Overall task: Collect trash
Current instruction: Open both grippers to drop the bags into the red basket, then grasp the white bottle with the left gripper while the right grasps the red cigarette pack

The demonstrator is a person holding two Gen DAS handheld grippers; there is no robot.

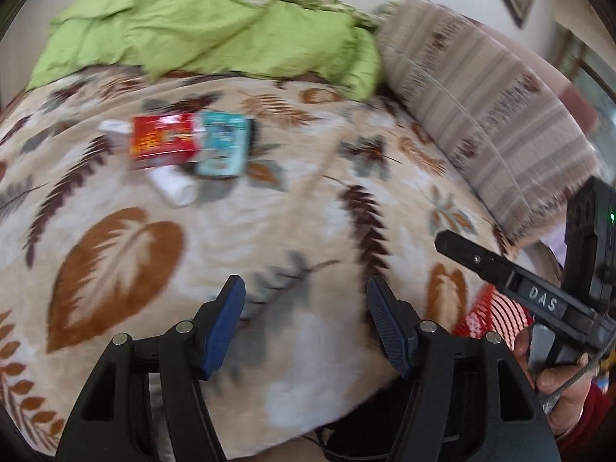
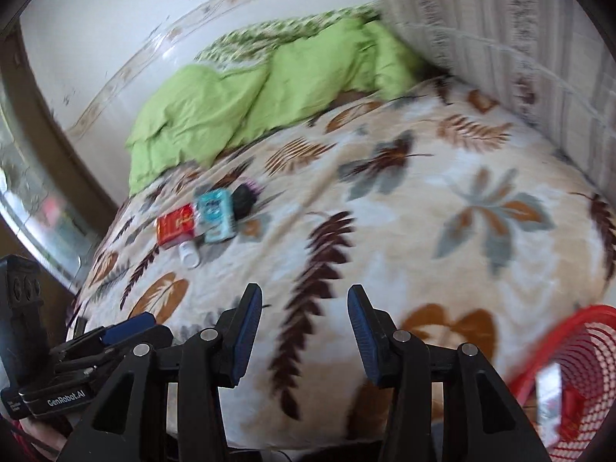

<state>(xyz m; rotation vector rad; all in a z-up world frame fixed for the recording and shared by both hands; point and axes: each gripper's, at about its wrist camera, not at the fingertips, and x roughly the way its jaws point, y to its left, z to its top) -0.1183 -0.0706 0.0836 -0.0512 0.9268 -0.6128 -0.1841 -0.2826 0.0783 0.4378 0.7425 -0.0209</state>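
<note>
- Currently left gripper (image 1: 304, 323) part-open, empty.
- Right gripper (image 2: 304, 331) part-open, empty.
- Red box (image 1: 163, 139), teal box (image 1: 223, 146) far ahead-left of both.
- Red basket (image 2: 577, 381) right of right gripper.

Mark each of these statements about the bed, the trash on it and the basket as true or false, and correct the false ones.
1. The red cardboard box and the teal cardboard box lie side by side on the leaf-patterned blanket. True.
2. The left gripper holds the red box. False: nothing is between its fingers.
3. The red mesh plastic basket already has items inside. True.
4. The green quilt covers the boxes. False: it is bunched up at the far side of the bed, away from them.
5. A white cylindrical bottle lies beside the red box. True.
6. The right gripper is clamped on the teal box. False: its fingers are apart and empty.
</note>
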